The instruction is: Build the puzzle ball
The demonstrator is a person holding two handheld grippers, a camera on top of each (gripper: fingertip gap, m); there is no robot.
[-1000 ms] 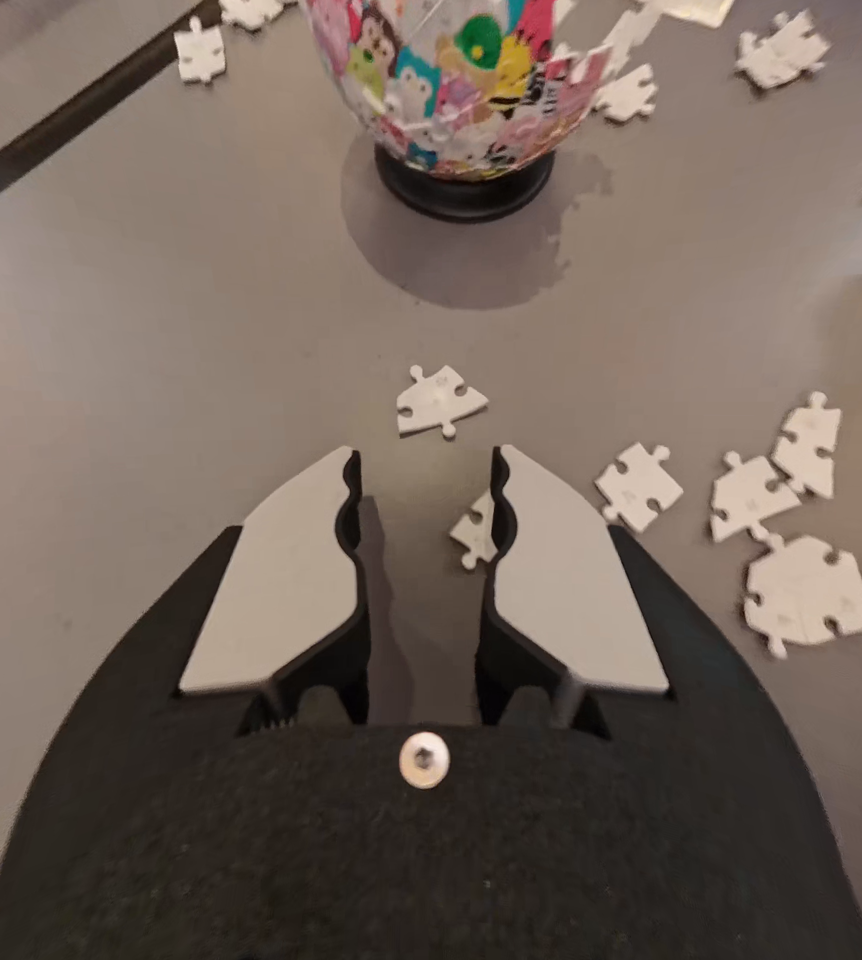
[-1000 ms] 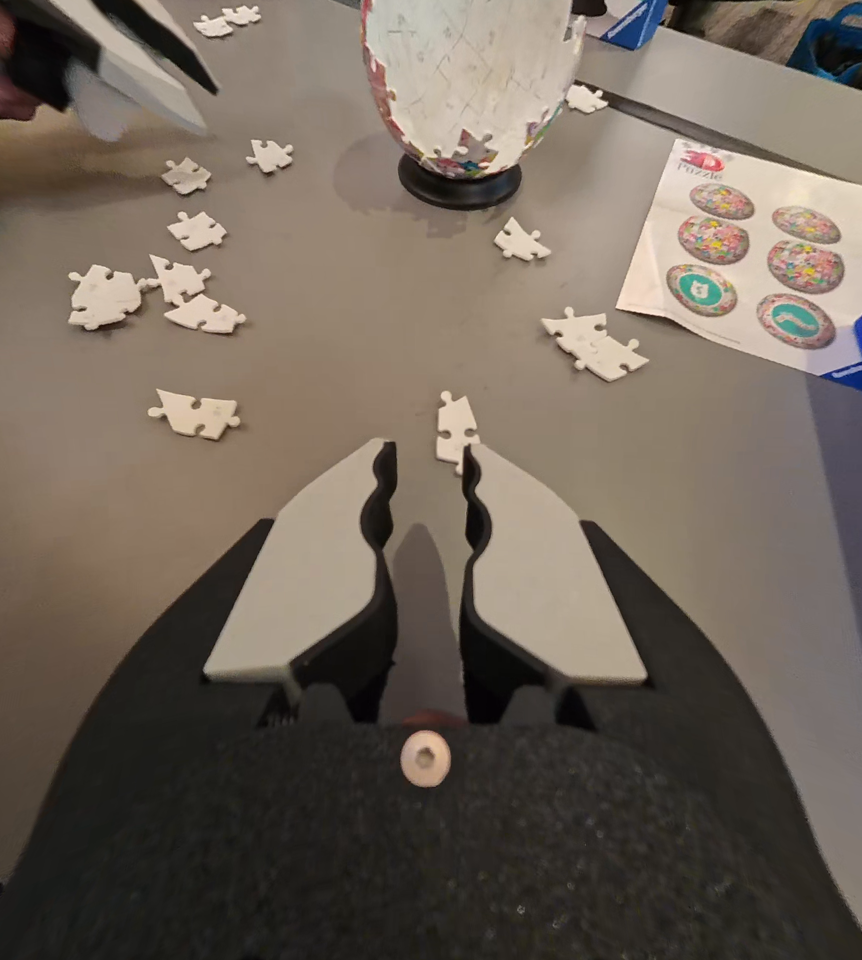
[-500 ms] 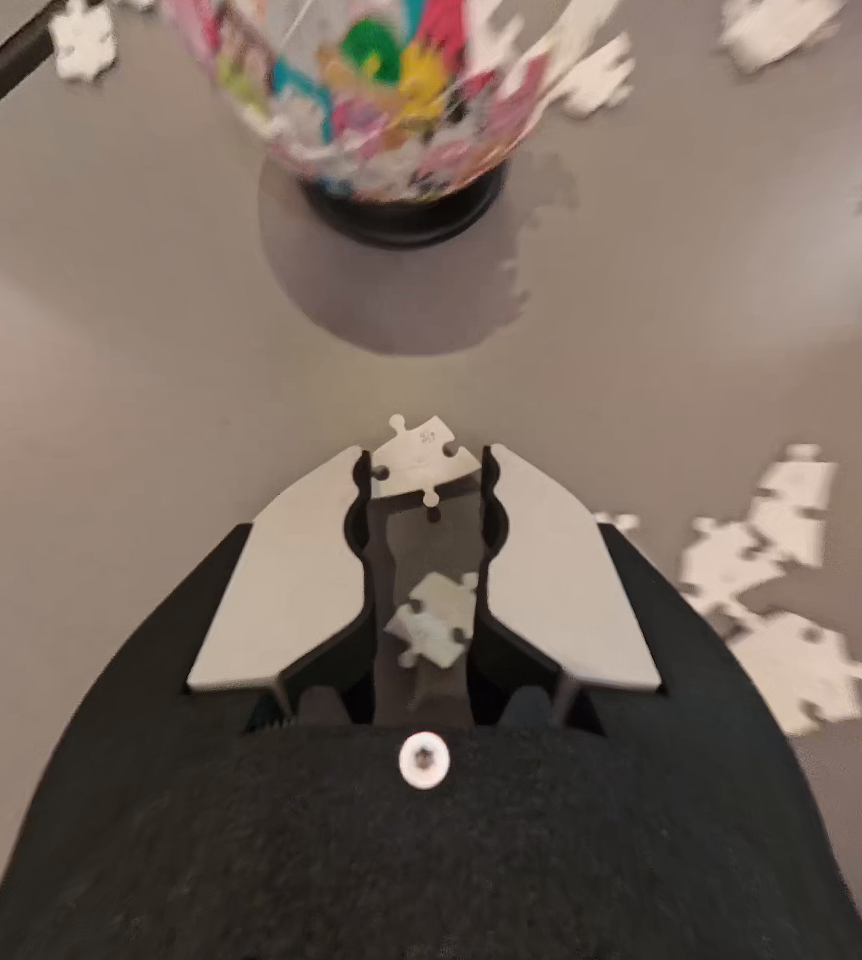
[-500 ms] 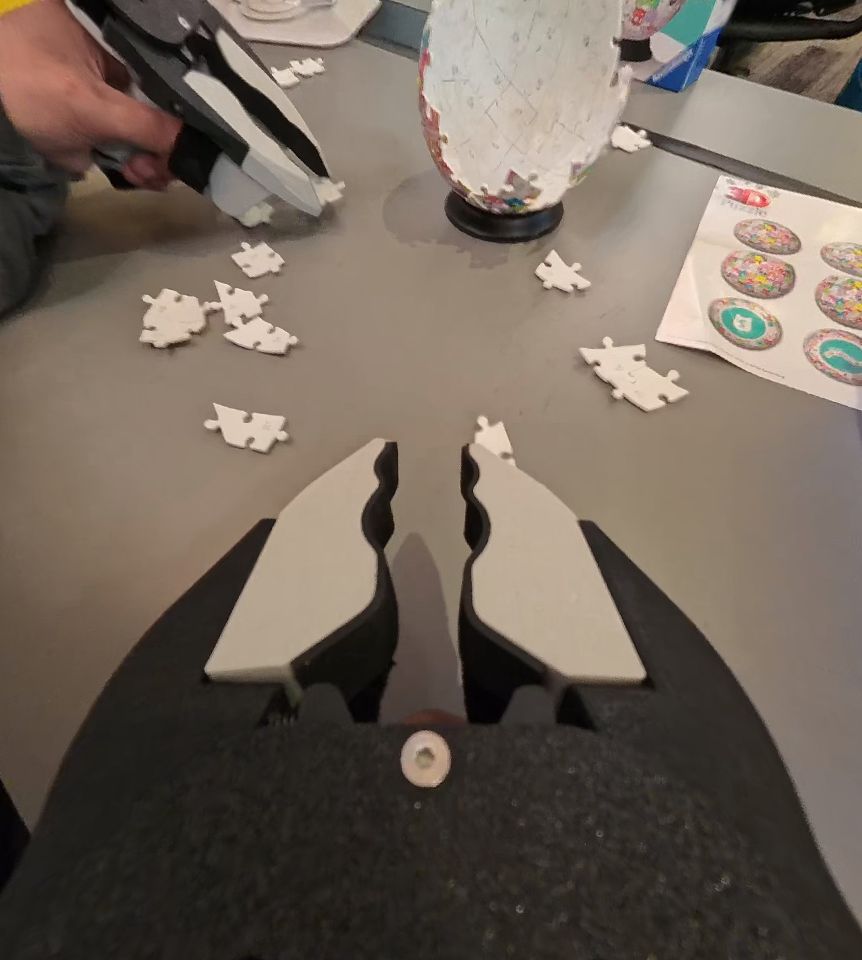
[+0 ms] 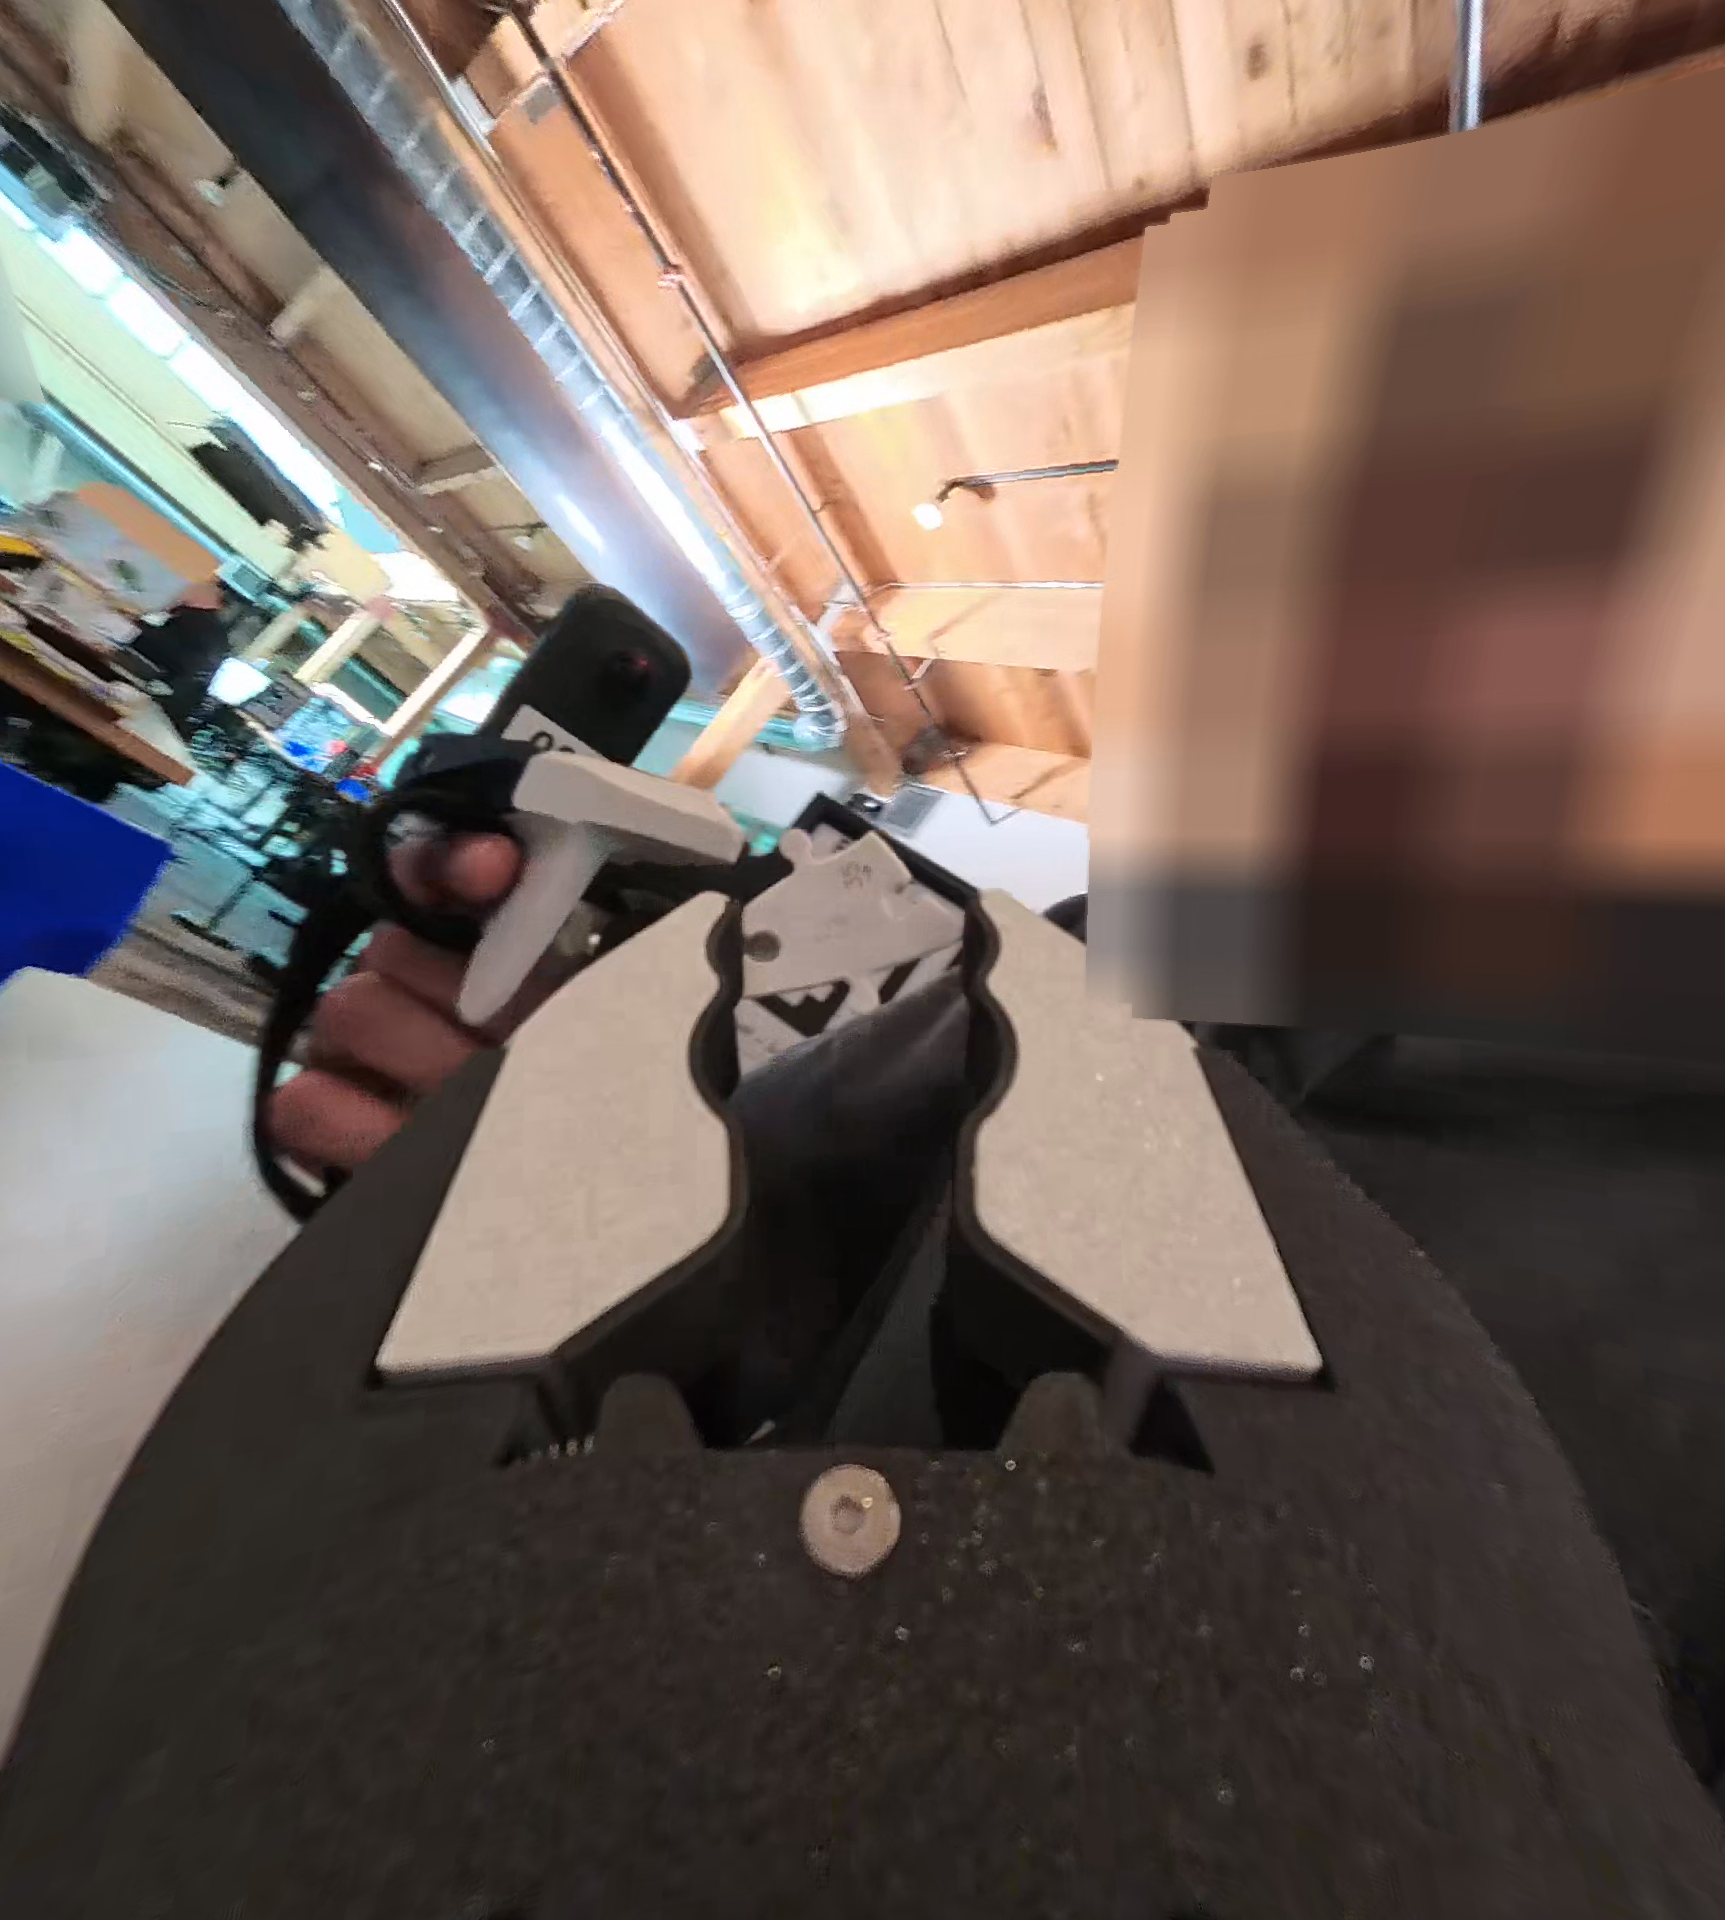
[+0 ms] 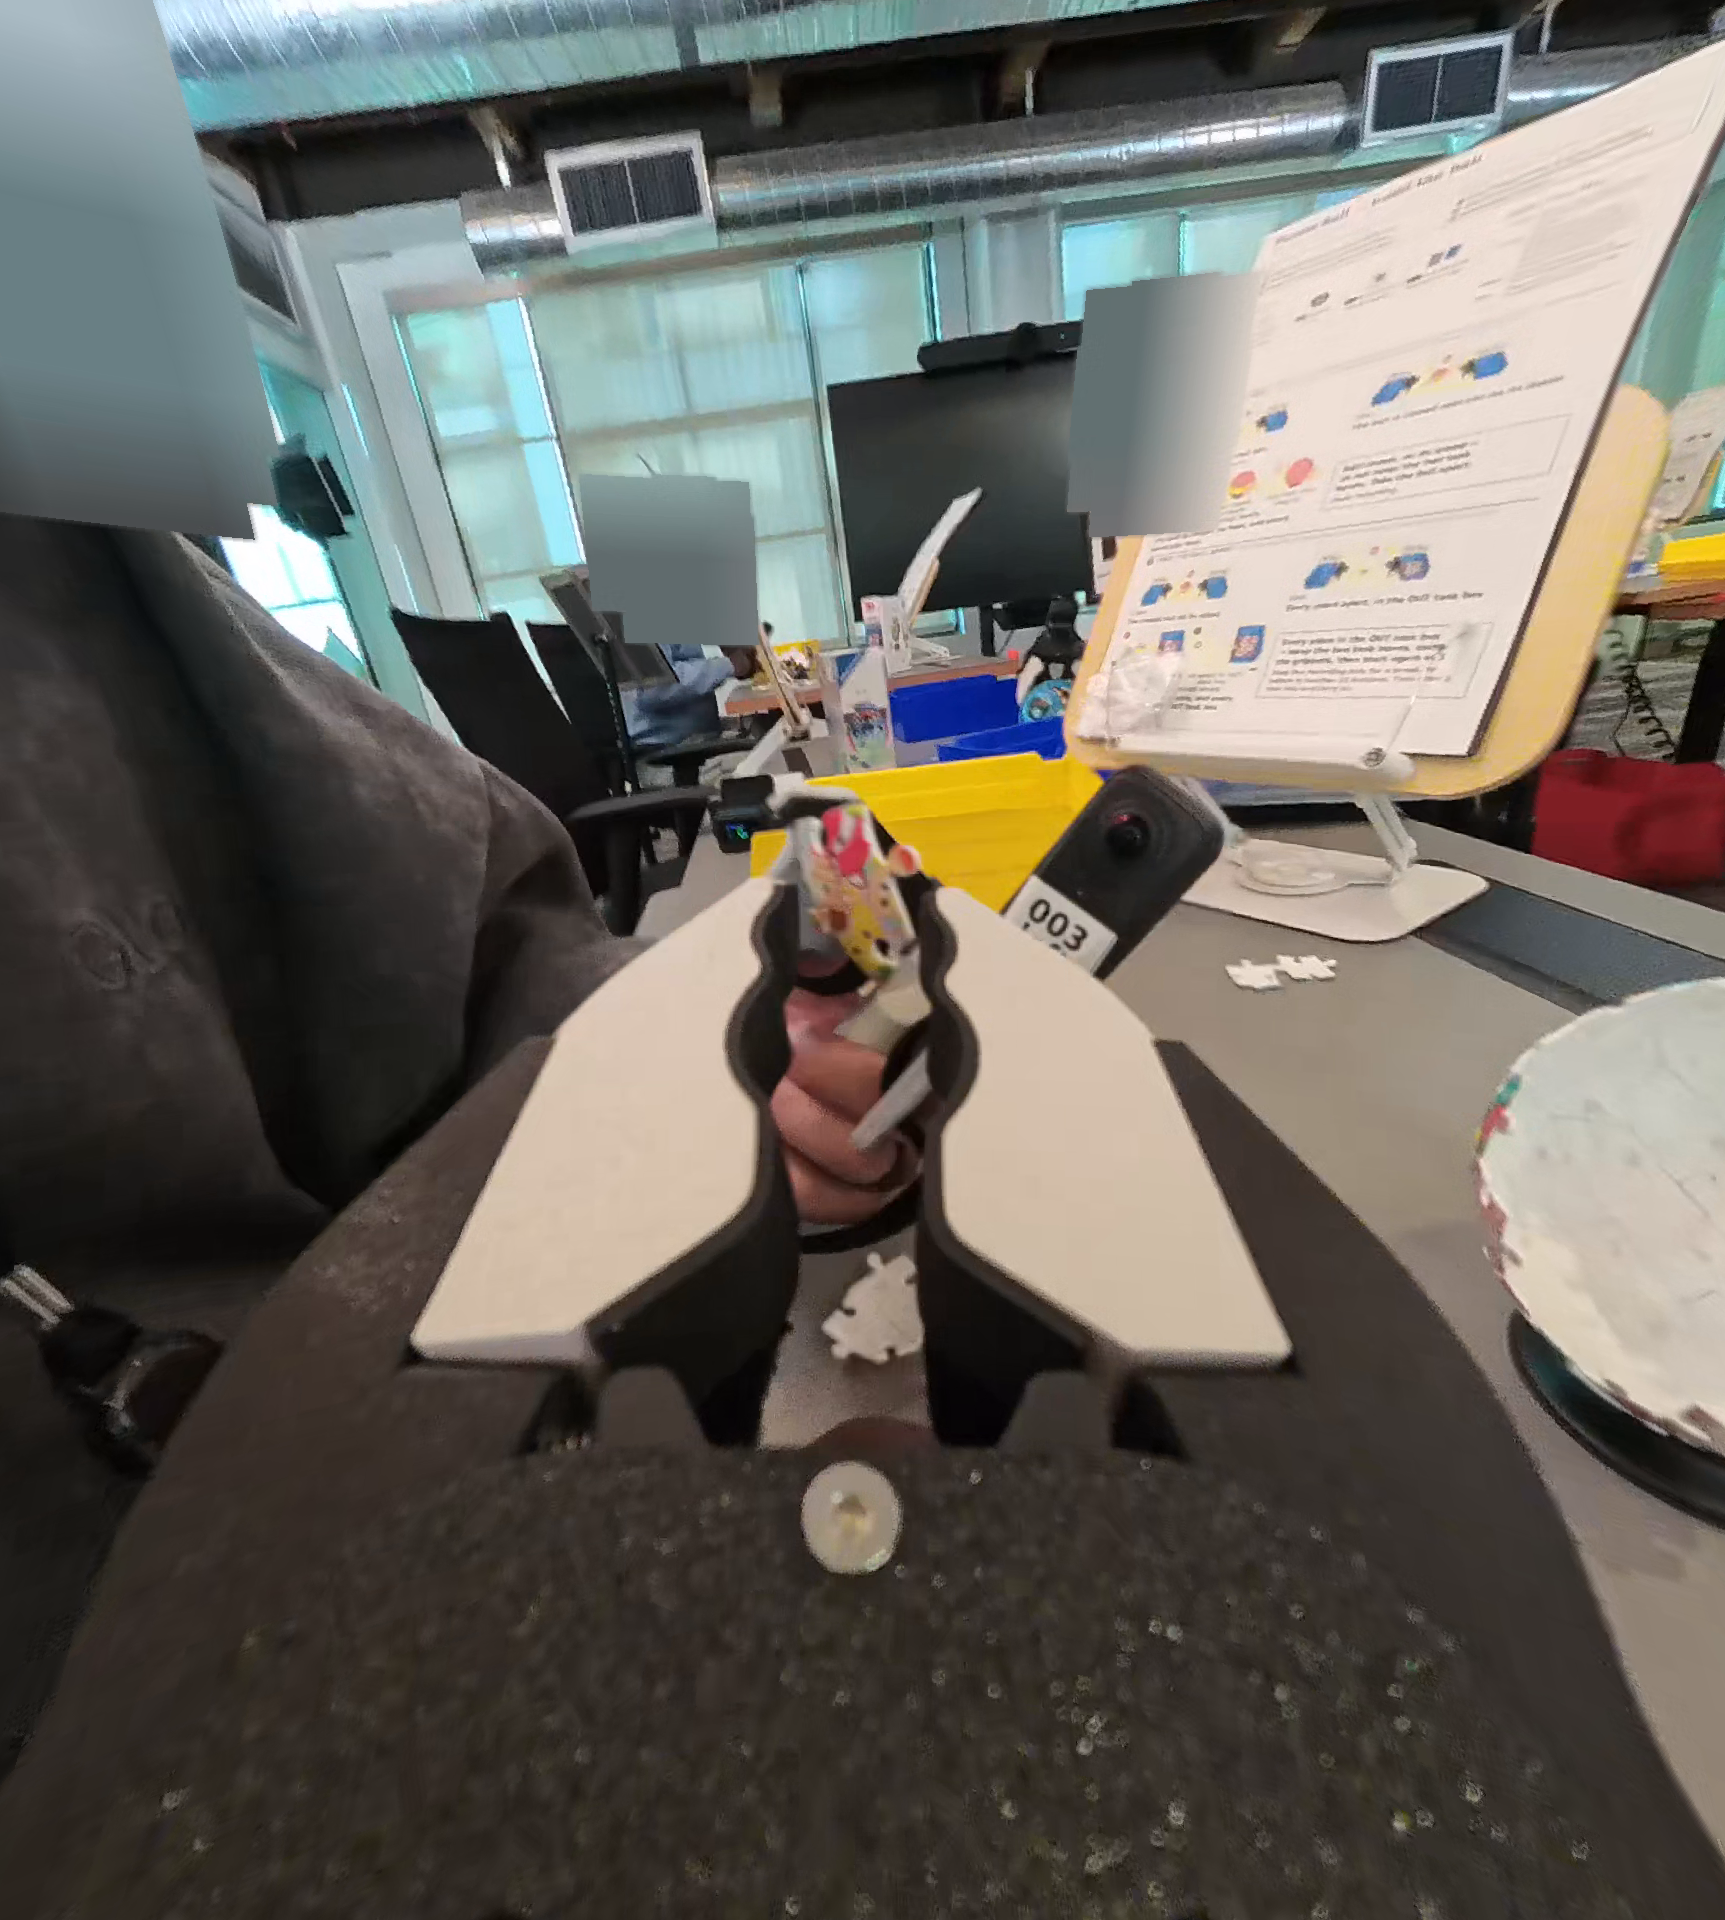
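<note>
While both grippers are tilting upward face to face, the left gripper (image 5: 850,914) is pinching a puzzle piece (image 5: 842,899); the right gripper (image 6: 847,920), jaws narrowly parted, is bracketing it.

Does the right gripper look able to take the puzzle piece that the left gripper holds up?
Probably yes. The puzzle piece, clamped by the left gripper, sits between the open fingertips of the right gripper, and nothing stands between them.
</note>
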